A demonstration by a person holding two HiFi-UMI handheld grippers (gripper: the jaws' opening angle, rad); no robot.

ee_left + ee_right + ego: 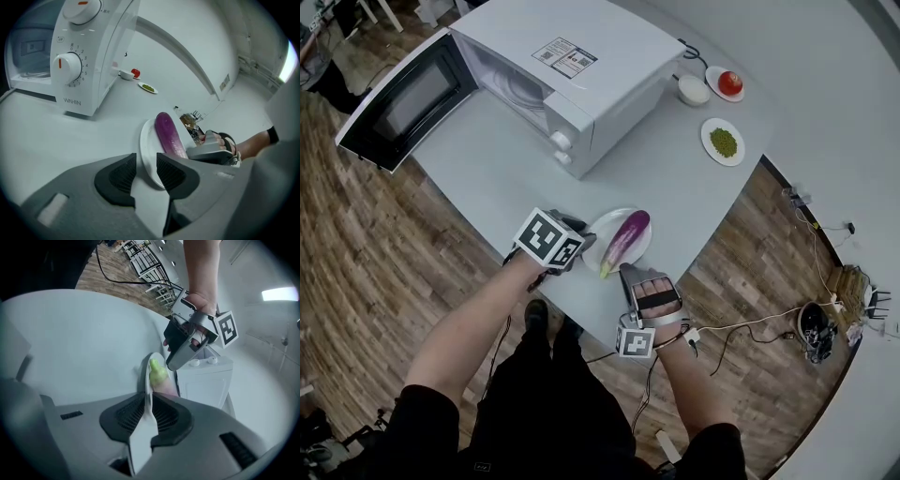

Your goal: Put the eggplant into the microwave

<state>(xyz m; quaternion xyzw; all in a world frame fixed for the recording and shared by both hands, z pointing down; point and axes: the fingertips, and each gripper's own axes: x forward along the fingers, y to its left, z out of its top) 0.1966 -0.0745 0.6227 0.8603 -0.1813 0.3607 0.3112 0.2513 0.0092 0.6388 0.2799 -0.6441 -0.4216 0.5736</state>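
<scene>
Eggplant [625, 238] on a plate [598, 228] at the table's [506, 169] near edge, a claw on either side.
The microwave [581, 75] stands well behind it, door open. The right claw [148, 401] is clamped on the plate's rim. The left claw [146, 161] is open, its pads astride the opposite rim without pinching it.

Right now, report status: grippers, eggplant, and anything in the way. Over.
Left gripper open, plate rim between its jaws. Right gripper shut on plate rim. Eggplant lying on plate, not in microwave yet. Microwave door open, nothing seen blocking.
</scene>
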